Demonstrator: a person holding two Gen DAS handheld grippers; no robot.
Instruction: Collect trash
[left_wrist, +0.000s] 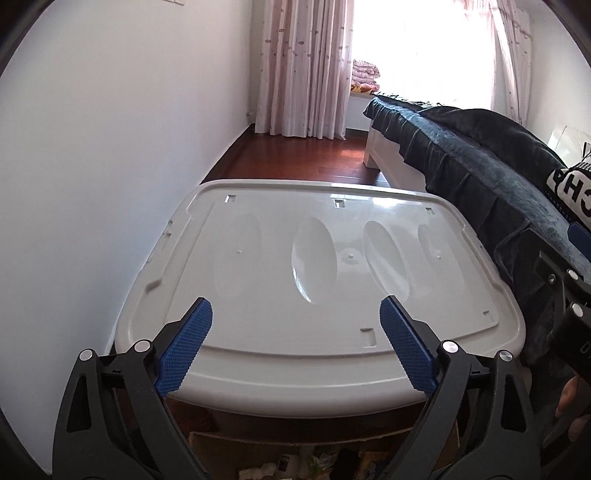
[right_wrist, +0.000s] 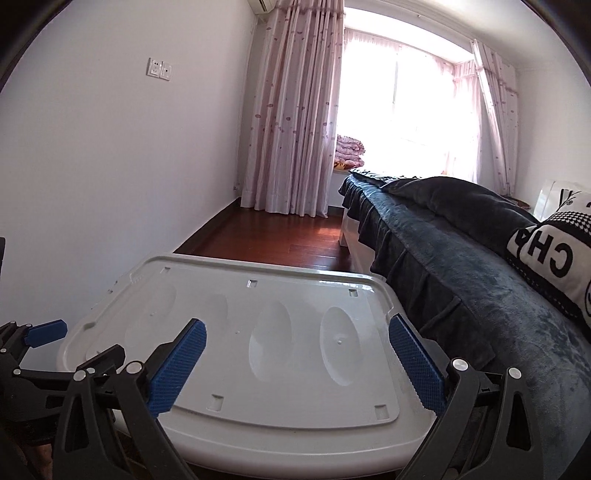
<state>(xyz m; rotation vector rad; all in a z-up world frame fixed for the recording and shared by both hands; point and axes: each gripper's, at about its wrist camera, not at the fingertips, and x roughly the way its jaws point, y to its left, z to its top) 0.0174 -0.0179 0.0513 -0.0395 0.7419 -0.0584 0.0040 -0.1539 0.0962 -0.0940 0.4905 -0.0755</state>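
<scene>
Bedroom; lidded bin (left_wrist: 317, 280) (bare top)

Left gripper (left_wrist: 295, 347) jaws spread wide, empty — right gripper (right_wrist: 297, 365) likewise, held level alongside.

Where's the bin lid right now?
The lid lies flat right ahead of both open tongs, centre in both wrist views, with the white wall on its left and the bed against its right edge.
</scene>
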